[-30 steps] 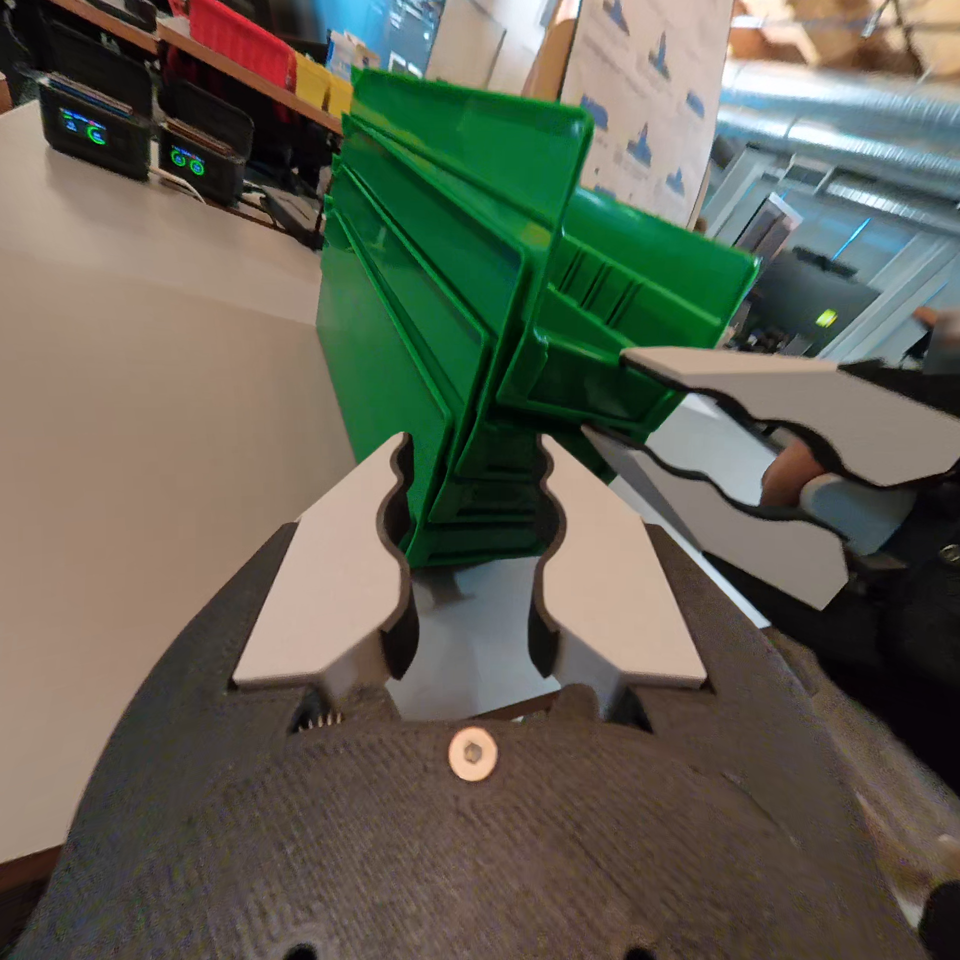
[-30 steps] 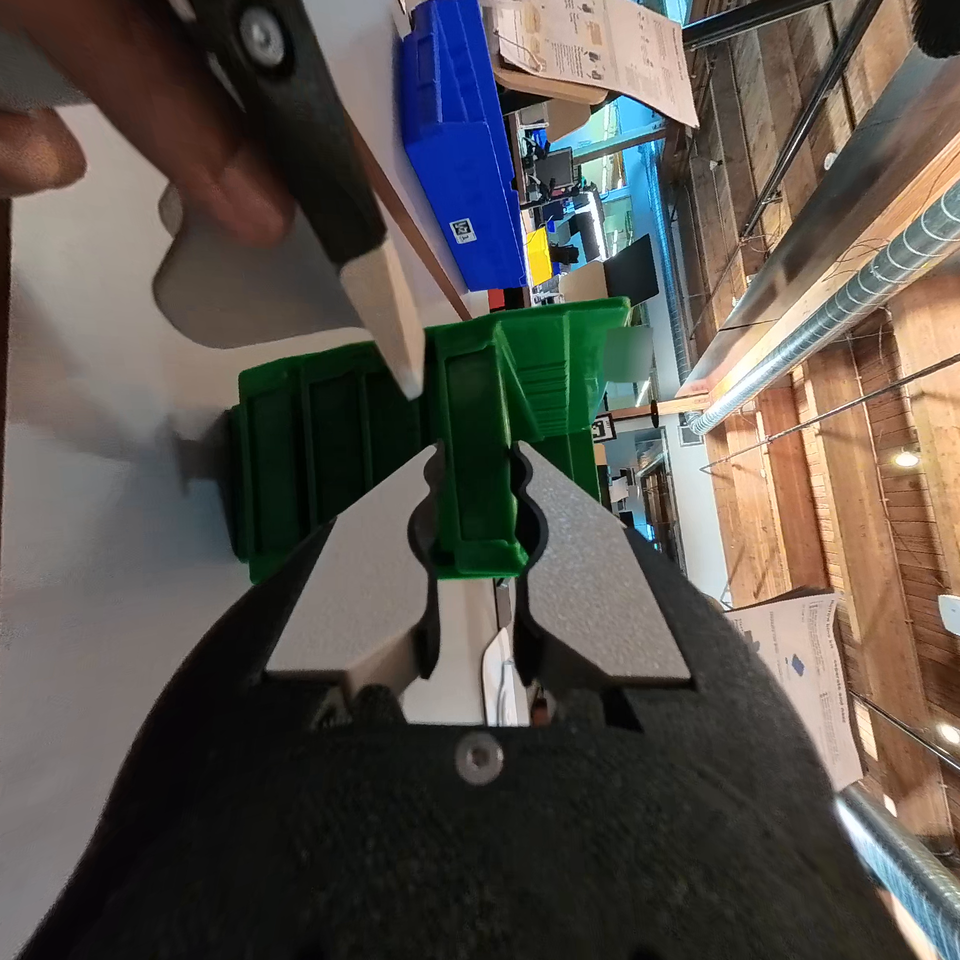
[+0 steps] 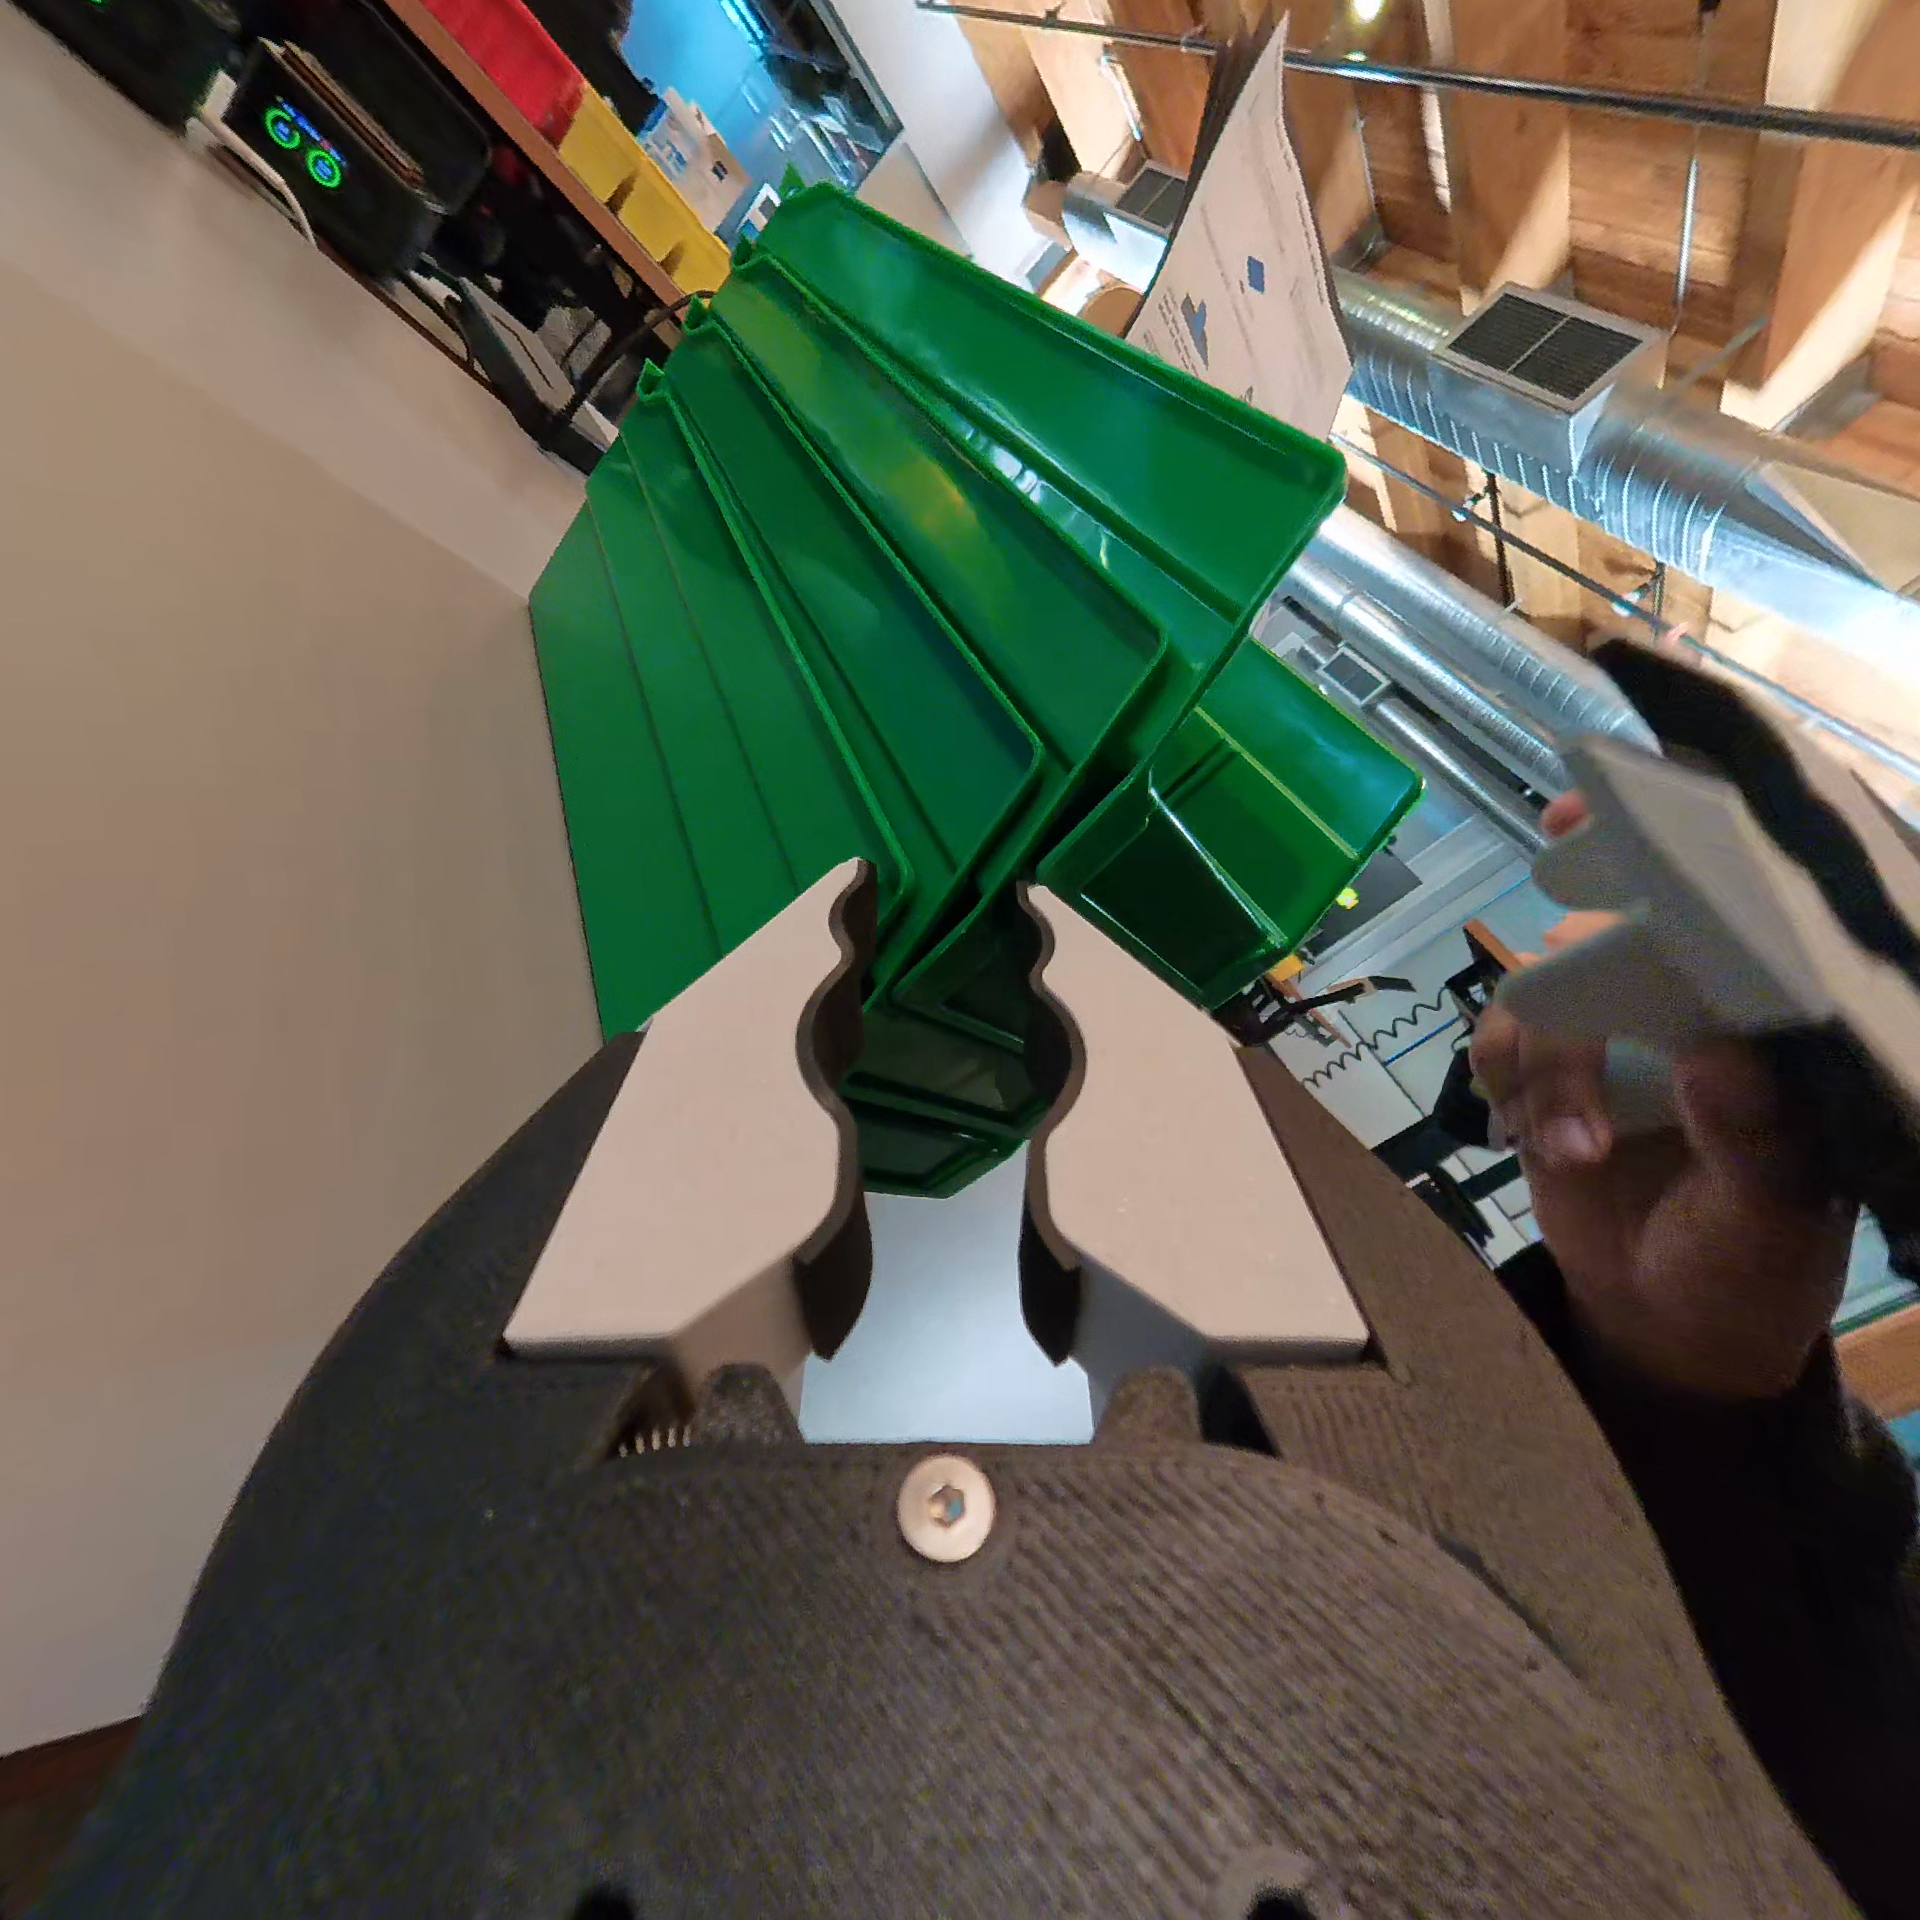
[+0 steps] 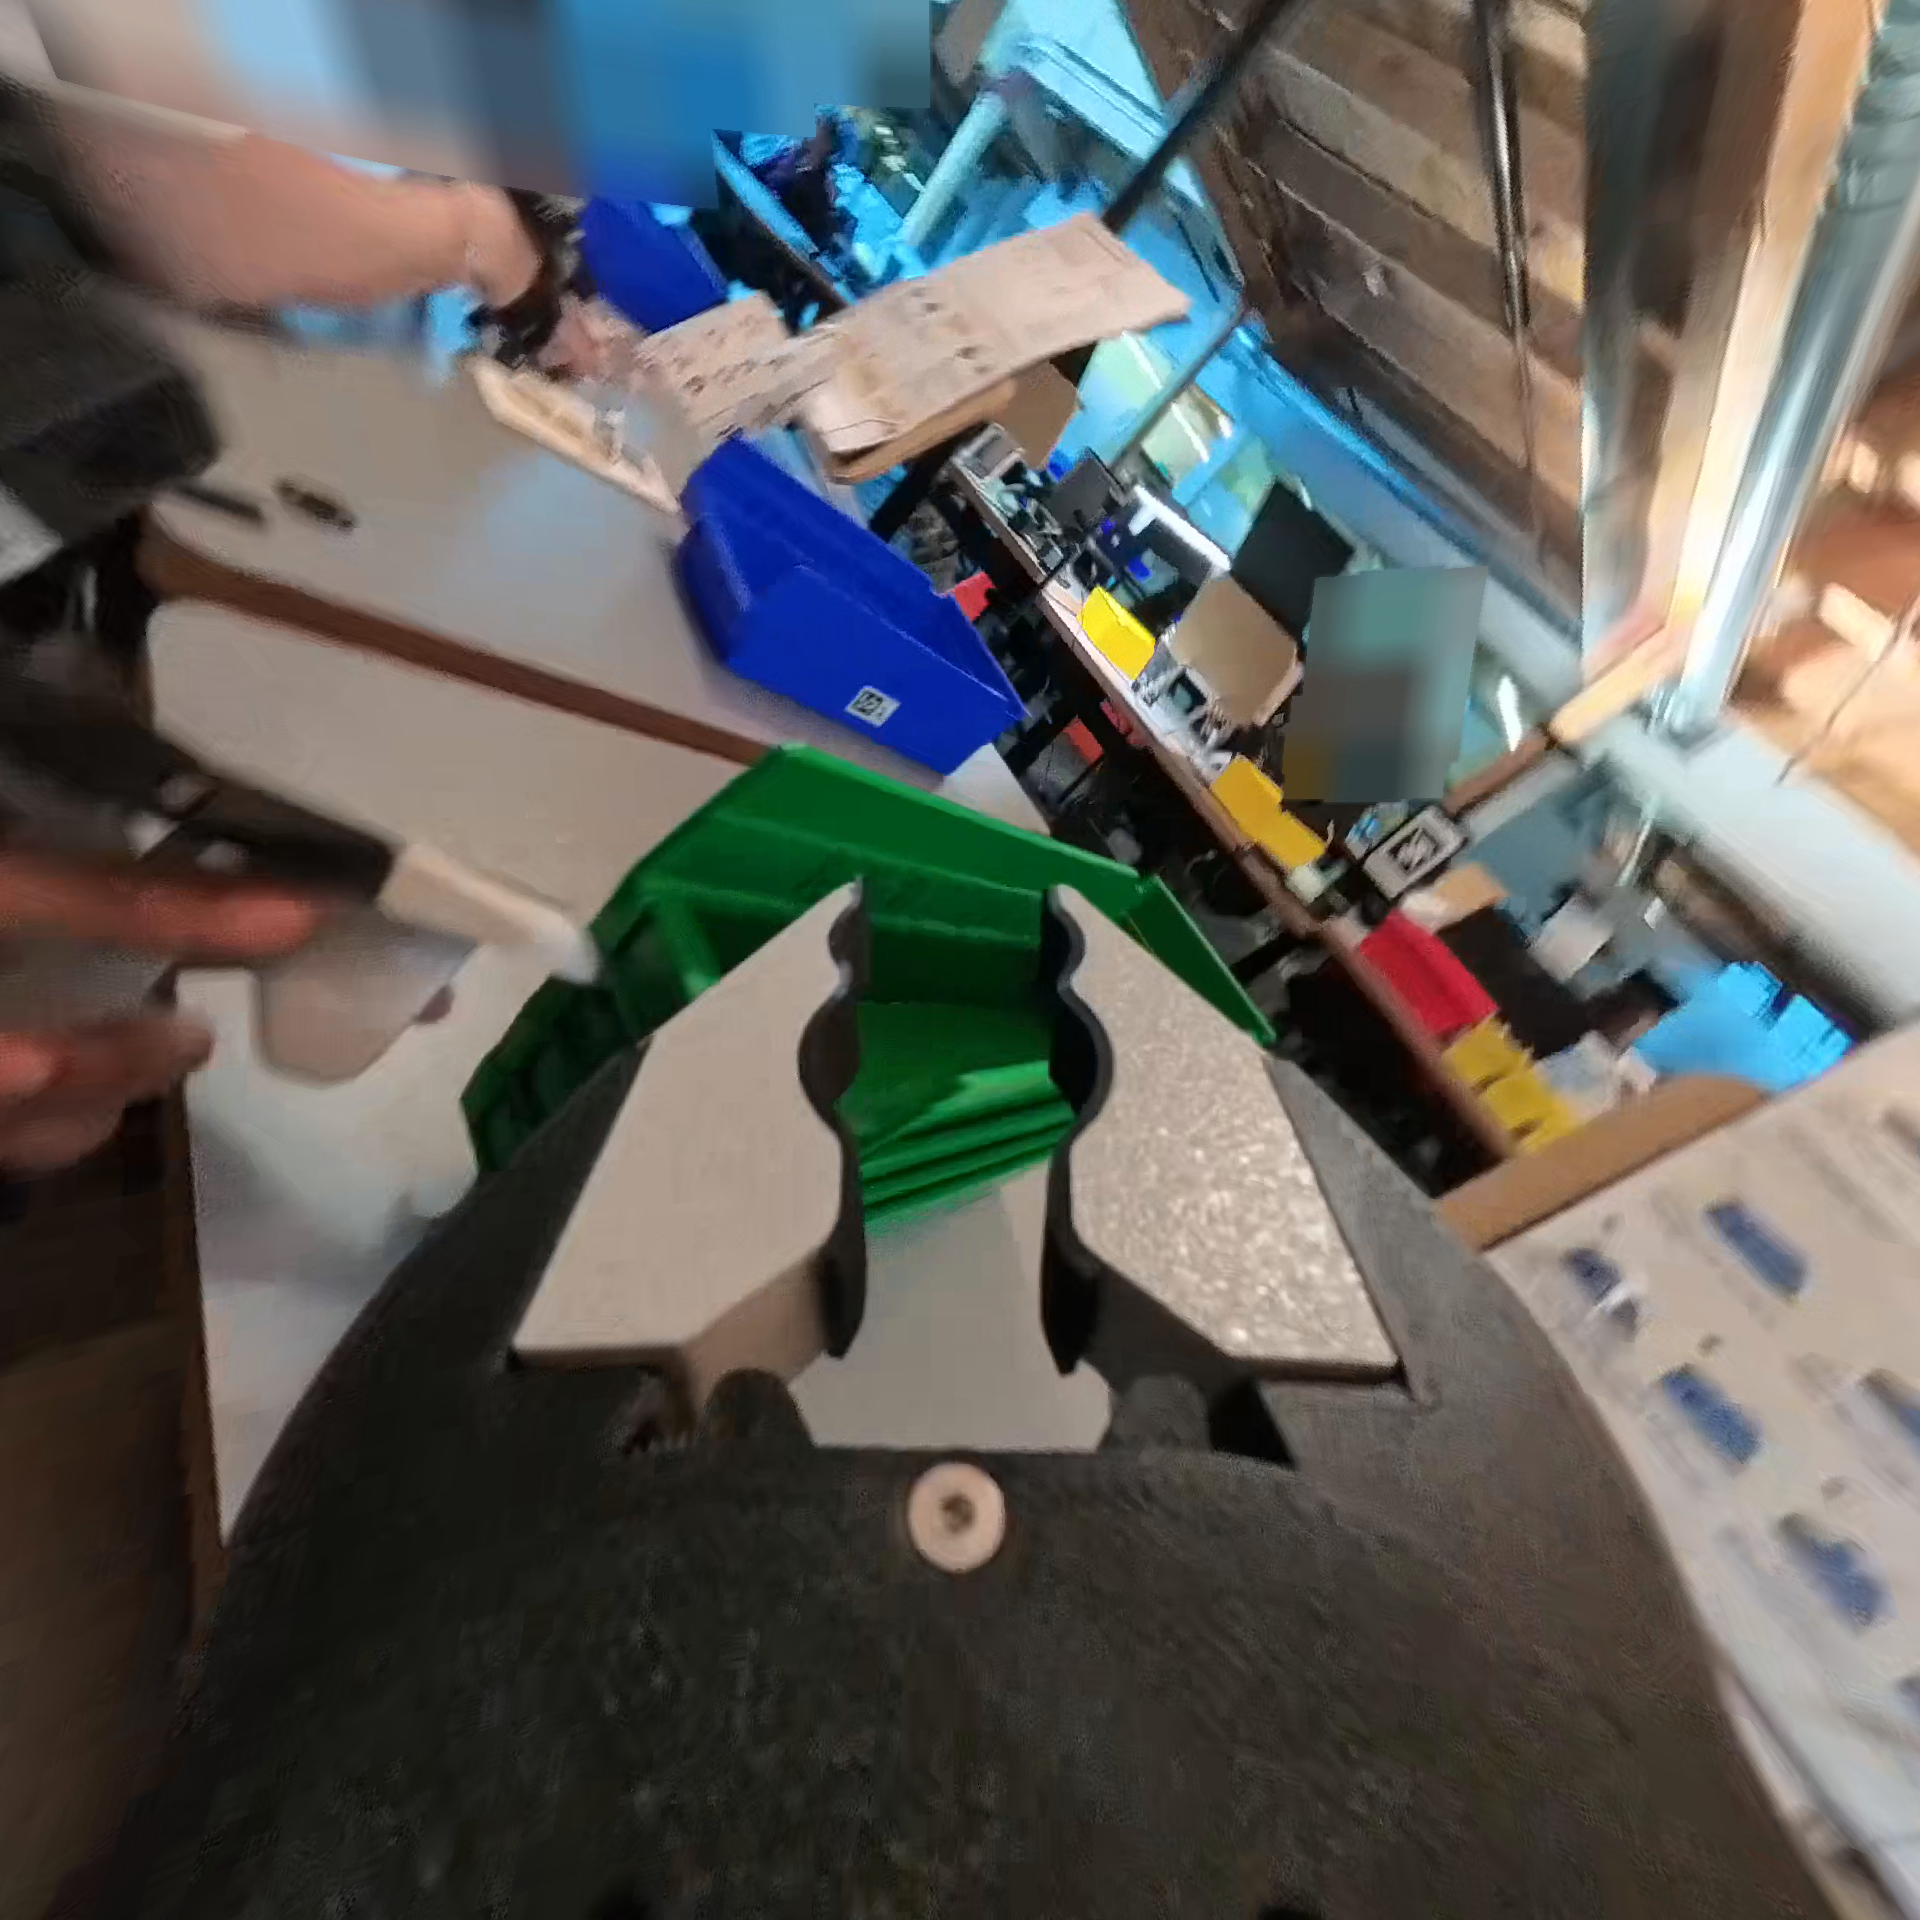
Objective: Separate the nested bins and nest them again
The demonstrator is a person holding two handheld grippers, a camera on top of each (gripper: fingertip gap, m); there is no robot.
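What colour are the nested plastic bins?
Green nested plastic bins, sharpest in the left wrist view.

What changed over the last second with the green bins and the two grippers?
The right gripper has let go of the green bins and pulled back; in the left wrist view it now sits off to the right, clear of them. In its own view the right gripper's jaws still flank the bins' edge, blurred by motion, so contact there is unclear. The bins and both cameras tilted. The left gripper stays clamped on the stack's corner.
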